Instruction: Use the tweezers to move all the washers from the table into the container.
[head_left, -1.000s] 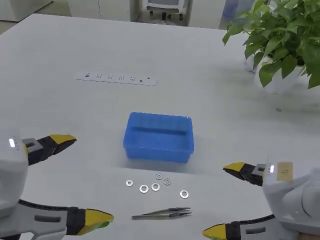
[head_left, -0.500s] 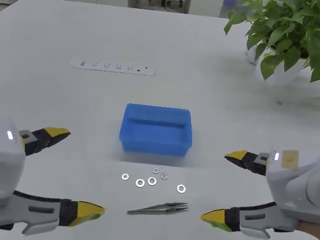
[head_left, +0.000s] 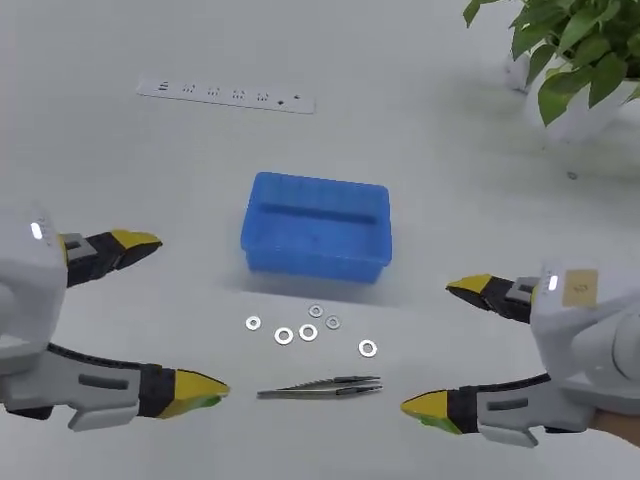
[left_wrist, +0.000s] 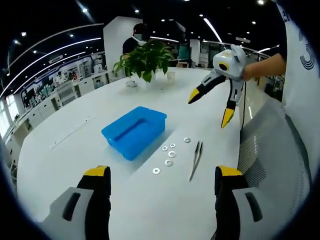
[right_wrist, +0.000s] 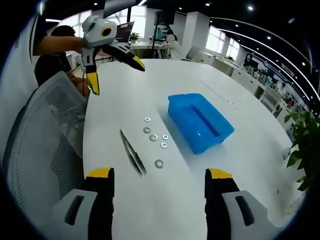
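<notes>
Several small metal washers (head_left: 308, 332) (left_wrist: 169, 154) (right_wrist: 154, 138) lie loose on the white table (head_left: 450, 220), just in front of an empty blue container (head_left: 316, 226) (left_wrist: 134, 130) (right_wrist: 199, 121). A pair of steel tweezers (head_left: 320, 388) (left_wrist: 195, 160) (right_wrist: 132, 152) rests flat on the table nearer to me than the washers. My left gripper (head_left: 175, 313) (left_wrist: 161, 179) hovers open at the left, apart from everything. At the right my right gripper (head_left: 448, 347) (right_wrist: 157, 180) is open too, with nothing between its jaws.
A white power strip (head_left: 226, 96) (left_wrist: 70, 134) lies at the far side of the table. A potted green plant (head_left: 575, 50) (left_wrist: 145, 59) stands at the far right. A mesh office chair (right_wrist: 45, 145) is beside the table edge.
The head camera has tilted, so the scene has shifted up in the picture. Both grippers stay open and keep roughly the same places beside the washers and tweezers.
</notes>
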